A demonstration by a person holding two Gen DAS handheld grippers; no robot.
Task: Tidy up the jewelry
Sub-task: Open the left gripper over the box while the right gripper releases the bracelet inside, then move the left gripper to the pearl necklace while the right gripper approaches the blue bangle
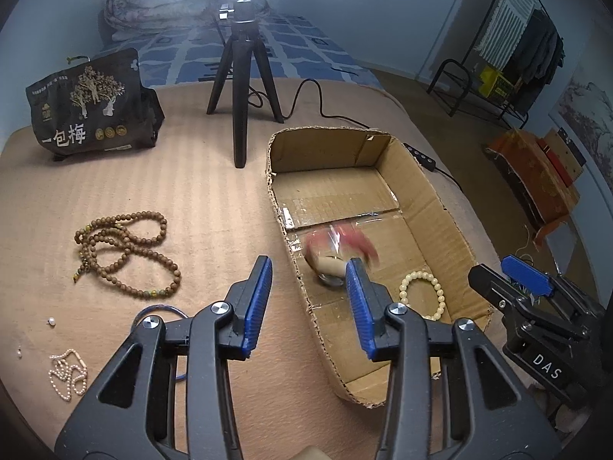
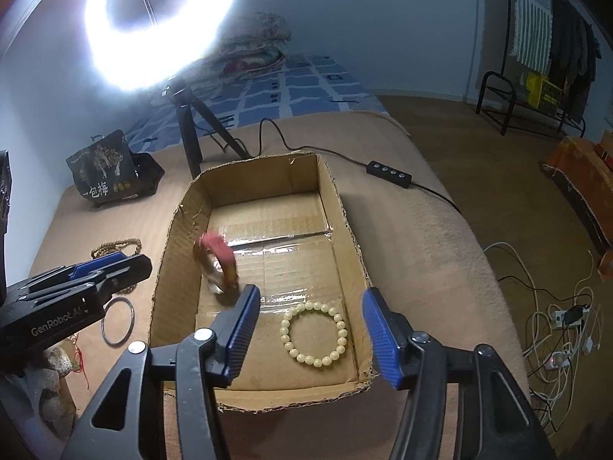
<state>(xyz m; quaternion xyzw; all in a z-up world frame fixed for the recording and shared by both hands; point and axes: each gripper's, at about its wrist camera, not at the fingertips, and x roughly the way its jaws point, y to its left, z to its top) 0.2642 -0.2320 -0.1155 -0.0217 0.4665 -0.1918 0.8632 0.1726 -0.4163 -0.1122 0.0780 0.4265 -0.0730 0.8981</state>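
An open cardboard box (image 1: pixel 436 207) (image 2: pixel 346 214) lies on the tan bed cover. Inside it lie a cream bead bracelet (image 1: pixel 421 294) (image 2: pixel 314 333) and a blurred clear packet with a red tassel (image 1: pixel 337 249) (image 2: pixel 218 264), in motion near the box's left wall. My left gripper (image 1: pixel 310 280) is open and empty over that wall. My right gripper (image 2: pixel 310 306) is open and empty above the box's near end. A brown bead necklace (image 1: pixel 126 253), a pearl strand (image 1: pixel 67 375) and a metal bangle (image 2: pixel 118 320) lie on the cover left of the box.
A ring light on a black tripod (image 1: pixel 241 88) (image 2: pixel 191 134) stands behind the box, with its cable and remote (image 2: pixel 389 172) to the right. A black snack bag (image 1: pixel 92 107) sits at the back left. Cables and a power strip (image 2: pixel 567 329) lie on the floor right.
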